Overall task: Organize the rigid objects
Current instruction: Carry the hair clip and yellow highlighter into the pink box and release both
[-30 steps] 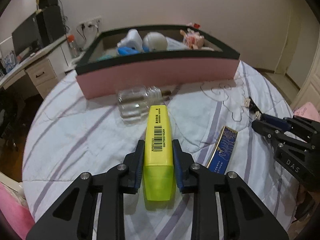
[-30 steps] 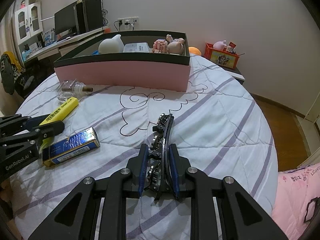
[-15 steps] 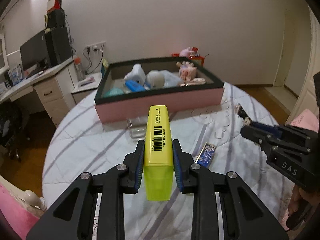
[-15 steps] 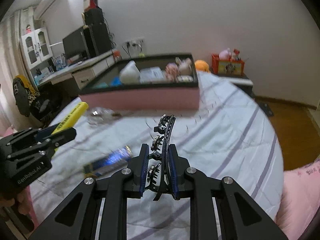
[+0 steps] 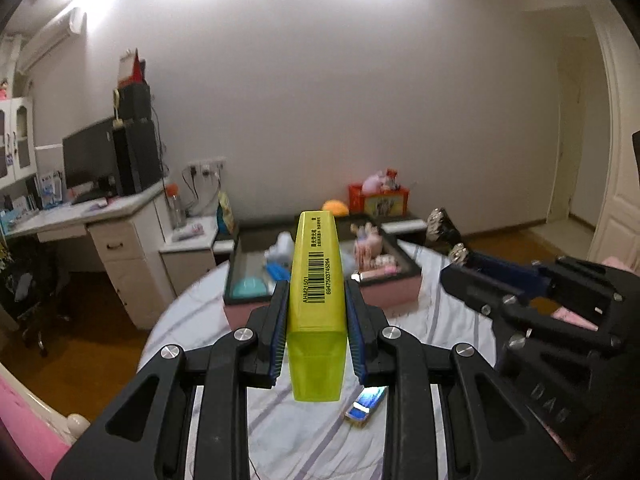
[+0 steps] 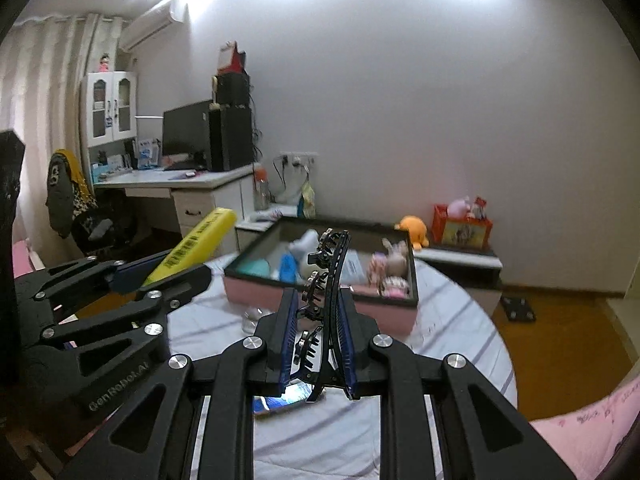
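My left gripper (image 5: 318, 312) is shut on a yellow highlighter (image 5: 318, 280) and holds it high above the round table. It also shows in the right wrist view (image 6: 192, 246). My right gripper (image 6: 318, 316) is shut on a black hair clip (image 6: 326, 276), also raised; the clip's tip shows in the left wrist view (image 5: 442, 226). The pink box with a black rim (image 5: 394, 294) (image 6: 320, 308) stands at the table's far side with several toys inside.
A blue and gold packet (image 5: 368, 402) (image 6: 280, 400) lies on the striped white cloth (image 5: 452, 316) below the grippers. A clear glass jar (image 6: 252, 316) lies before the box. A white desk (image 5: 116, 240) stands left, a red toy box (image 6: 462, 230) behind.
Both grippers have risen well above the table with their objects still held; the box and table now look smaller and farther below.
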Motion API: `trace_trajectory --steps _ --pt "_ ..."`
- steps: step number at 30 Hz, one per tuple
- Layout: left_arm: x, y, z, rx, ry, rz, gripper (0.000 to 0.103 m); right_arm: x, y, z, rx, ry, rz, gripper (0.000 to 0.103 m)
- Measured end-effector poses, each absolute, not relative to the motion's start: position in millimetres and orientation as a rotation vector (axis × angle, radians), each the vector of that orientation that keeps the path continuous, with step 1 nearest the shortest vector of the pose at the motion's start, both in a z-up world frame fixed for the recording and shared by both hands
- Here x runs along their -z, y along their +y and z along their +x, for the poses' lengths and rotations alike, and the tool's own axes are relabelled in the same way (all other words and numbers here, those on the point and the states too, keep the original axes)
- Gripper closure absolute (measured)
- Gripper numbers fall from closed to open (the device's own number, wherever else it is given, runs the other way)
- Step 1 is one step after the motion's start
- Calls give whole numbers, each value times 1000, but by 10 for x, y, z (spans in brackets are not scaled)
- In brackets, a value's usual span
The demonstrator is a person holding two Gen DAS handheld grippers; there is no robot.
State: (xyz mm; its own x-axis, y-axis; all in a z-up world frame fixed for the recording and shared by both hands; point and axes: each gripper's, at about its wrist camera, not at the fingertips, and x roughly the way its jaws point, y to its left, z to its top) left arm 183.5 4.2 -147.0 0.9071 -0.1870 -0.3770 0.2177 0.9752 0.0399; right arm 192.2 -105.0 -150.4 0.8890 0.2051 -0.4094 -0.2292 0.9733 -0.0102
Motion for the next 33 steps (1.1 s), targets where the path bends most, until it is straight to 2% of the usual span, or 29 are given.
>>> trace_trajectory --steps 17,33 --pt "1005 126 1514 136 184 95 76 1018 -835 1693 -217 242 -108 83" --pt "971 60 1762 107 151 120 76 944 -828 1950 -219 212 -95 83"
